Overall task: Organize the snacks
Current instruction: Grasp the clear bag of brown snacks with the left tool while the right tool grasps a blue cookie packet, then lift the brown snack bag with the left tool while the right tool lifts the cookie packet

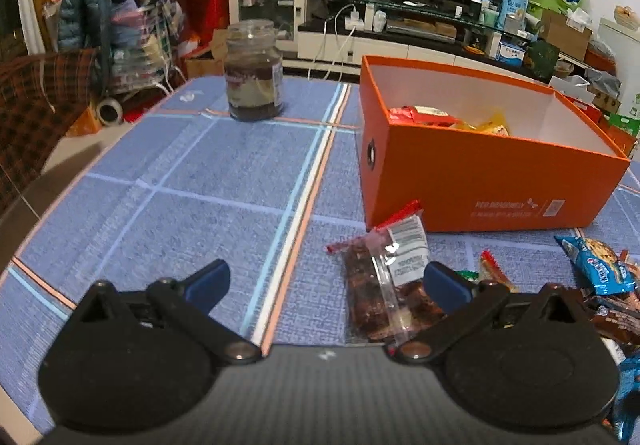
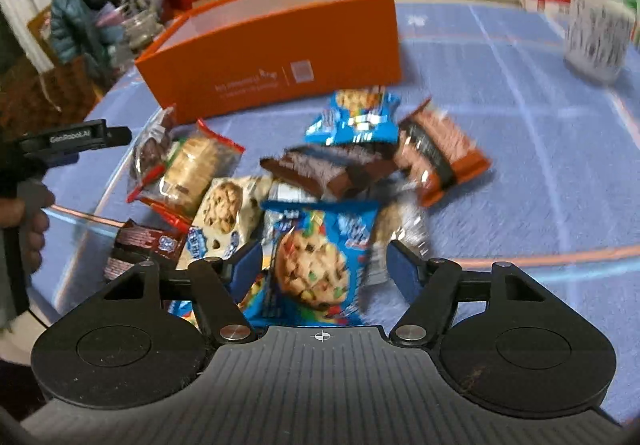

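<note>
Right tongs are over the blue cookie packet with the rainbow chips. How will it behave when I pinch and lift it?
The blue cookie packet looks like crinkly foil film, so probably light and floppy. Its glossy surface may slip. The cookies inside could crack under a hard squeeze.

Snack packets (image 2: 320,181) lie before the box (image 2: 280,45) on the table (image 2: 520,165).

Left tool (image 1: 326,287) gapes wide — right tool (image 2: 322,269) half open.
</note>
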